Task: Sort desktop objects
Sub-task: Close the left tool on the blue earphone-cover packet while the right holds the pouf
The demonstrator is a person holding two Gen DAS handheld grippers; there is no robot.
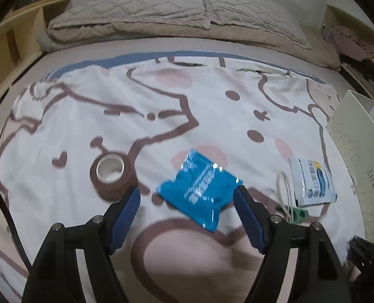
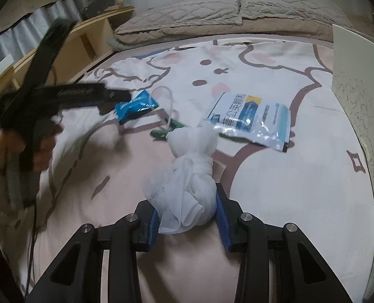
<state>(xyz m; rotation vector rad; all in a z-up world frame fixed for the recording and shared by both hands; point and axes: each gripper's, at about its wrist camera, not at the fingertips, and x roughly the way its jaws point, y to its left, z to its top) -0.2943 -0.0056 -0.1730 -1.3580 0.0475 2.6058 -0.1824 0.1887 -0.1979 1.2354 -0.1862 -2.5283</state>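
A blue foil packet (image 1: 202,189) sits crosswise between the blue pads of my left gripper (image 1: 187,192), which is shut on it. The right wrist view shows that packet (image 2: 136,106) off the bed at the tip of the left gripper (image 2: 121,96), with its shadow below. My right gripper (image 2: 184,197) is shut on a white mesh bundle (image 2: 184,181), squeezed between its pads just above the sheet. On the cartoon-print sheet (image 1: 86,126) lie a brown tape roll (image 1: 111,176), a white-and-blue pouch (image 1: 313,181) (image 2: 252,121) and a green clip with a white cord (image 1: 295,212) (image 2: 166,131).
A tall white box (image 1: 358,146) (image 2: 358,88) stands along the right edge of the bed. Beige pillows and a folded blanket (image 1: 161,17) fill the far end. A wooden shelf (image 2: 86,43) runs along the left side. A person's hand (image 2: 43,149) holds the left gripper's handle.
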